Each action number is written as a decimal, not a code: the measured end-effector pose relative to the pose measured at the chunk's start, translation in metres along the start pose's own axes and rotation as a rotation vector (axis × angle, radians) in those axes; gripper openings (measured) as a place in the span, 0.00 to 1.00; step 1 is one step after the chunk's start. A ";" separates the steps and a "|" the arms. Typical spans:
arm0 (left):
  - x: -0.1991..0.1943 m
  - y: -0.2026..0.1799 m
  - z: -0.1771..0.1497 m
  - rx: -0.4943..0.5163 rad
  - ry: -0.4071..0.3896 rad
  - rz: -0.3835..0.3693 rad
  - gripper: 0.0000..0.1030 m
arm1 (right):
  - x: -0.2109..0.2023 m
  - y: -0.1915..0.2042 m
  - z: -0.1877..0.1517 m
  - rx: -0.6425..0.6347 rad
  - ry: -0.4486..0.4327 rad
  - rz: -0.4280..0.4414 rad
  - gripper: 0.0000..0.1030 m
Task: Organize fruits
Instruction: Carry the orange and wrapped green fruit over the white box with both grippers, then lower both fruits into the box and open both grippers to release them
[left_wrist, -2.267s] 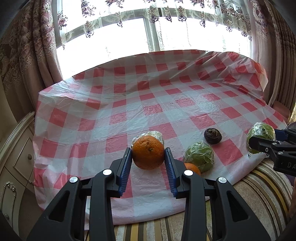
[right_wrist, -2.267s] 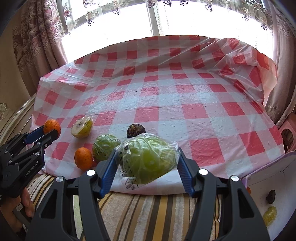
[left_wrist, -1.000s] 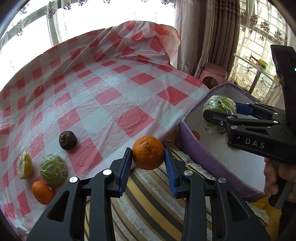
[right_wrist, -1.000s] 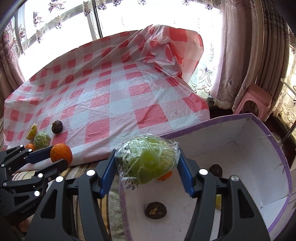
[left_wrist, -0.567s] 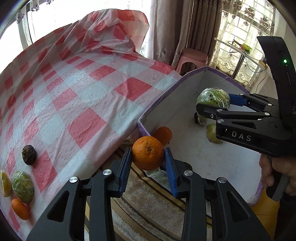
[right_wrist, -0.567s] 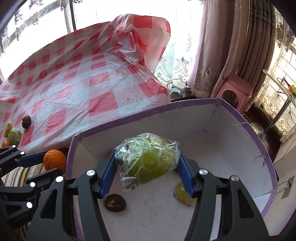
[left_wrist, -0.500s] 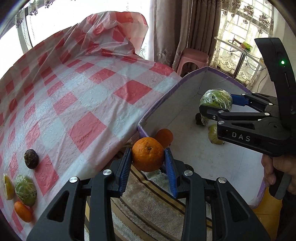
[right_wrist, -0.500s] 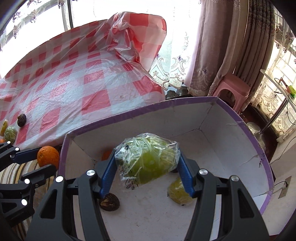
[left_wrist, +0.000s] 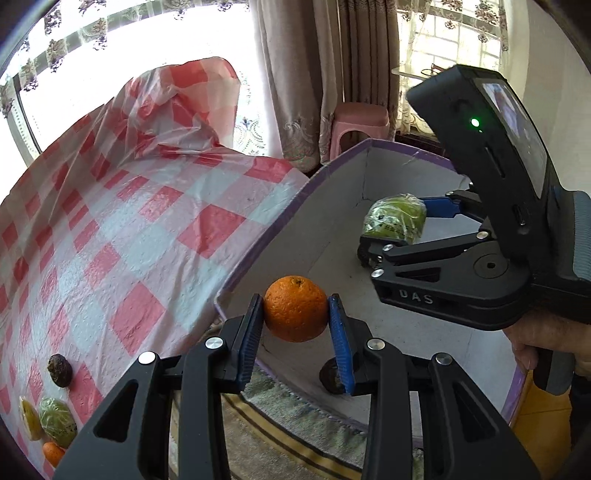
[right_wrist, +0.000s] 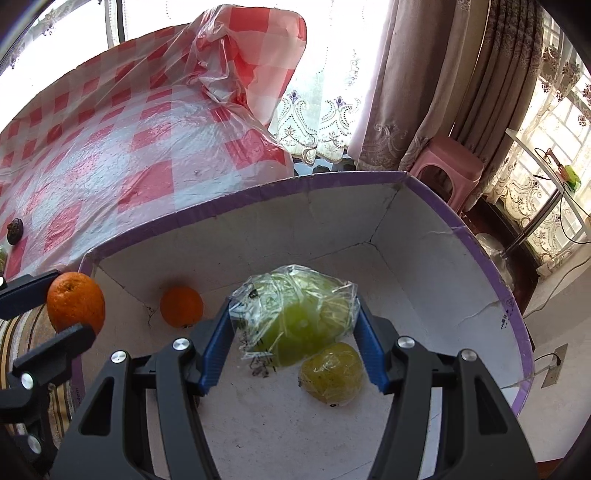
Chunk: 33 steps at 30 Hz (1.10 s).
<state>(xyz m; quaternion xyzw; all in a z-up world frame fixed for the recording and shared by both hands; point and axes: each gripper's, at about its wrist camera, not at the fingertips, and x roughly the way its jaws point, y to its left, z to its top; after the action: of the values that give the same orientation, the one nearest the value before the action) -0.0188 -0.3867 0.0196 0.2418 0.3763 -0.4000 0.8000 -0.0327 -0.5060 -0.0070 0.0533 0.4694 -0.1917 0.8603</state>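
My left gripper (left_wrist: 295, 314) is shut on an orange (left_wrist: 295, 308) and holds it over the near left corner of the white box with a purple rim (left_wrist: 306, 181). My right gripper (right_wrist: 293, 317) is shut on a green fruit wrapped in plastic (right_wrist: 295, 314) and holds it inside the box (right_wrist: 240, 197), above its floor. In the box lie a second orange (right_wrist: 181, 306), a wrapped yellow-green fruit (right_wrist: 330, 373) and a dark fruit (left_wrist: 330, 376). The left gripper's orange also shows in the right wrist view (right_wrist: 75, 301).
The red-checked tablecloth (left_wrist: 122, 221) lies to the left with a dark fruit (left_wrist: 60, 370), a wrapped green fruit (left_wrist: 57, 421), a yellow fruit (left_wrist: 29, 422) and a small orange (left_wrist: 53, 453) near its front edge. A pink stool (right_wrist: 445, 162) and curtains stand behind the box.
Both grippers swung right from the table to the box, each still holding its fruit. The right gripper's green fruit is deeper in the box; the left gripper's orange has crossed the box's rim.
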 end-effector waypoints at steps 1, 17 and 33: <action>0.006 -0.003 0.001 -0.001 0.023 -0.038 0.33 | 0.002 0.000 0.001 -0.007 0.007 -0.016 0.59; 0.070 -0.027 0.000 0.118 0.209 -0.069 0.33 | 0.043 0.013 0.005 -0.136 0.161 -0.054 0.60; 0.088 -0.028 -0.003 0.167 0.265 -0.054 0.35 | 0.061 0.009 -0.001 -0.140 0.243 -0.068 0.60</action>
<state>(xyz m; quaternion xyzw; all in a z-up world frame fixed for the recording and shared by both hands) -0.0083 -0.4406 -0.0545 0.3478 0.4502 -0.4157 0.7096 -0.0006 -0.5147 -0.0586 0.0000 0.5840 -0.1795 0.7917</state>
